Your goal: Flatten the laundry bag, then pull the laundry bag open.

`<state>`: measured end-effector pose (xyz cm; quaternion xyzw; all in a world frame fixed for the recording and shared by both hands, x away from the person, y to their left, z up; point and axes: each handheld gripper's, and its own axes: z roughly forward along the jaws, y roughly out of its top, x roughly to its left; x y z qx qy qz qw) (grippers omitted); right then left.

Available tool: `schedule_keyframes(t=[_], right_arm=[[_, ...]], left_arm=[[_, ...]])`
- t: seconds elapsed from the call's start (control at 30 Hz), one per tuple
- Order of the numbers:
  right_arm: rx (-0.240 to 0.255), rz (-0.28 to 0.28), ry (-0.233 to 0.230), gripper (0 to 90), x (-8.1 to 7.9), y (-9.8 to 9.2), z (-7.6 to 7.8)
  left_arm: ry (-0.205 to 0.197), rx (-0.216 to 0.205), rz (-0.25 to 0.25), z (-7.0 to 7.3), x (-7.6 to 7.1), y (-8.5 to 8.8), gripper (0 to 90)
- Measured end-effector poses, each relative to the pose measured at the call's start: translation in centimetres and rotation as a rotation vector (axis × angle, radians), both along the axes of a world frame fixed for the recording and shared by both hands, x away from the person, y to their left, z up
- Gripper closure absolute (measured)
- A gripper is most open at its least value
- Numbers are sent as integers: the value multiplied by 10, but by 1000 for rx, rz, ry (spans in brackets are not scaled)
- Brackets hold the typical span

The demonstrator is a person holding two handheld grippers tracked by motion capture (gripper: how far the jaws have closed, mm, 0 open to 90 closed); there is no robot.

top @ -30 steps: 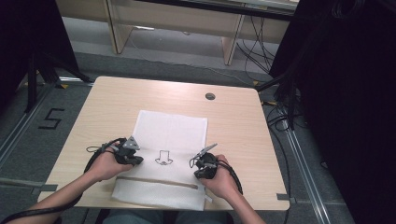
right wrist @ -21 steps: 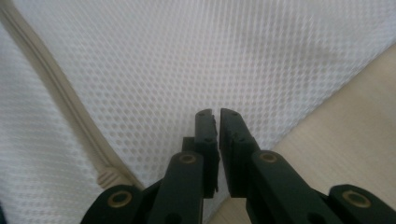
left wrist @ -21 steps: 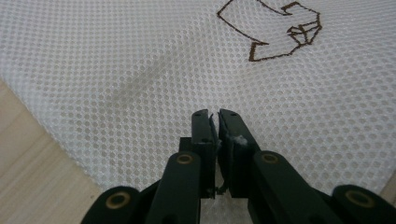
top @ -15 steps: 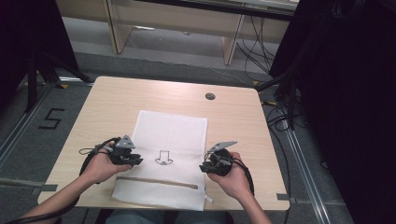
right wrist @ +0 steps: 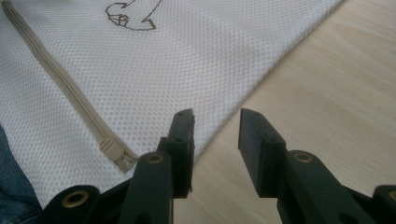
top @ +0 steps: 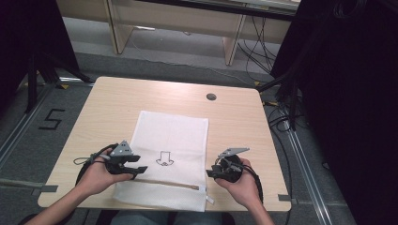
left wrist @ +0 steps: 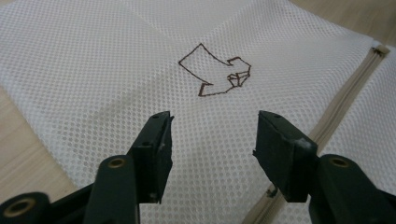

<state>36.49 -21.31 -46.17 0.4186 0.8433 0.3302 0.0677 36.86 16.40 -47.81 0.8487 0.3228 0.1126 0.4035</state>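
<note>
Left gripper (top: 136, 169): held in the person's left hand (top: 96, 176) at the near left of the counter, its jaws parted above the mesh with nothing between them; they have just been opening.
Right gripper (top: 210, 174): held in the right hand (top: 241, 185) at the near right, jaws likewise apart and just opened, poised over the bag's right edge where mesh meets bare wood; nothing is gripped.
Mesh bag (top: 171, 140): a white netted laundry bag, laid flat across the middle of the counter between the two grippers, its near end overhanging the front edge.
Zipper (top: 164, 183): a beige strip run across the bag near its front end; the pull (right wrist: 114, 154) is seen just left of the right gripper's jaws.
Drawing (top: 164, 159): a small dark outline sketched on the mesh, midway between the grippers; its subject cannot be made out with certainty.
Counter (top: 234, 126): pale wood, with a round dark grommet (top: 211, 97) set toward the far right.
Floor mark (top: 50, 120): a black "5" beyond the counter's left side.
</note>
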Motion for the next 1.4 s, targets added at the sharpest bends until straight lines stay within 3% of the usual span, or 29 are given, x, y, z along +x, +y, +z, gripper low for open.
schedule_keyframes(t=[0.07, 0.1, 0.17, 0.27, 0.3, 0.4, 0.43, 0.53, 0.6, 0.63, 0.67, 0.73, 0.97, 1.03, 1.1, 1.13, 1.2, 1.4], right_arm=[[-10, -6, 13, 662, -2, -2, 2], [13, -23, -7, 663, -4, -3, 0], [-5, -18, 8, 668, -6, -6, 2], [-12, -13, -5, 675, -7, -7, 1], [-2, -31, 16, 691, -9, -4, 2], [-27, 2, -11, 762, -8, -3, 1], [-47, 10, 15, 789, -9, -3, 3], [-45, 17, 52, 831, -12, 3, 4], [-67, 42, 64, 842, -12, 4, 4], [-55, 42, 73, 856, -13, 6, 4], [-81, 60, 102, 883, -13, 8, 5], [-104, 82, 104, 900, -13, 10, 5], [-128, 78, 178, 900, -18, 16, 5], [-122, 68, 198, 900, -19, 19, 4], [-117, 78, 187, 900, -18, 20, 3], [-120, 54, 217, 900, -18, 22, 2], [-114, 75, 209, 900, -16, 23, 0], [-119, 98, 230, 900, -16, 29, -8]], left_arm=[[2, -17, 3, 0, -1, -3, 436], [-4, -29, -7, 1, -1, -6, 424], [-10, -31, -13, 1, -1, -8, 409], [-22, -26, -25, -1, -1, -12, 402], [-3, -24, -28, -3, -1, -13, 397], [18, -56, -30, -6, -1, -14, 396], [7, -59, -42, -7, 0, -15, 396], [19, -75, -35, -7, 0, -19, 418], [10, -59, -61, -6, -1, -24, 442], [8, -68, -71, -7, -2, -29, 445], [1, -57, -95, -5, -3, -37, 454], [-6, -51, -107, -4, -3, -41, 456], [-8, -68, -174, 0, -9, -63, 486], [-4, -55, -211, -2, -10, -72, 501], [-1, -55, -222, -2, -10, -75, 506], [-2, -48, -240, -1, -11, -82, 514], [3, -61, -245, -1, -11, -86, 525], [9, -43, -301, -3, -10, -112, 554]])
